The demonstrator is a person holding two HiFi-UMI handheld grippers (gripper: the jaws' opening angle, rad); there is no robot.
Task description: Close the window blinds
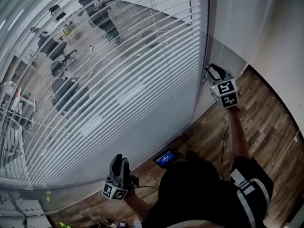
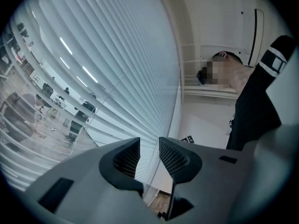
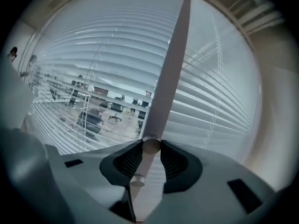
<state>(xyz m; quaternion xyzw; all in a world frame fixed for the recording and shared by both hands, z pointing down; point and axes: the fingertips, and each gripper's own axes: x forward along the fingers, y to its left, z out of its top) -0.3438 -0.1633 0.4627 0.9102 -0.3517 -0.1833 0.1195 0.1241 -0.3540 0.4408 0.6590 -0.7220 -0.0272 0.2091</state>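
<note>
Slats on the white horizontal window blinds (image 1: 118, 80) are tilted open, so closing's barely begun. Right gripper (image 3: 150, 146) pinches the pale round tilt wand (image 3: 173, 69); left gripper (image 2: 148, 148) is spread, empty.

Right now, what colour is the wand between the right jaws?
Pale grey wand, gripped by the right gripper; clearest in the right gripper view.

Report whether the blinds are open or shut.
Open: the blinds have slats tilted apart, and office chairs beyond show through the gaps.
</note>
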